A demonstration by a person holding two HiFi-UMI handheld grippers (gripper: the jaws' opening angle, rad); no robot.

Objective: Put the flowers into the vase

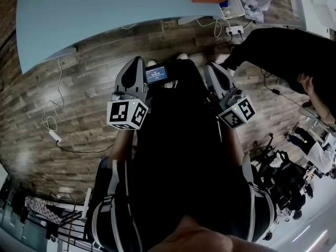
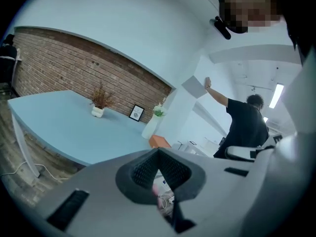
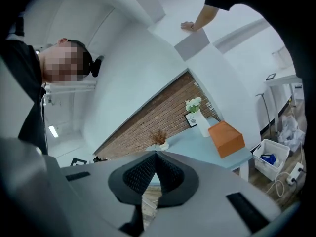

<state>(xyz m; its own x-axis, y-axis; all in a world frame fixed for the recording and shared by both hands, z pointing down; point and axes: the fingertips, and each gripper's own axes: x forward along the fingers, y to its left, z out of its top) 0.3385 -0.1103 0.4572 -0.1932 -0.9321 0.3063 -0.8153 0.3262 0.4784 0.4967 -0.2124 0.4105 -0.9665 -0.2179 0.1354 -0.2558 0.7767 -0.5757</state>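
left hand-held gripper (image 2: 158, 153) jaws pressed together, empty; right hand-held gripper (image 3: 155, 155) likewise; vase (image 3: 202, 121) with flowers (image 3: 193, 104) on bench (image 3: 199, 142) well ahead.

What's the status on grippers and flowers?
Left gripper shut, empty. Right gripper shut, empty. White flowers sit in vase on far table; orange box beside it.

Left gripper (image 1: 136, 67) and right gripper (image 1: 211, 72) held side by side, fingers (image 2: 143, 169) pressed together, nothing between.
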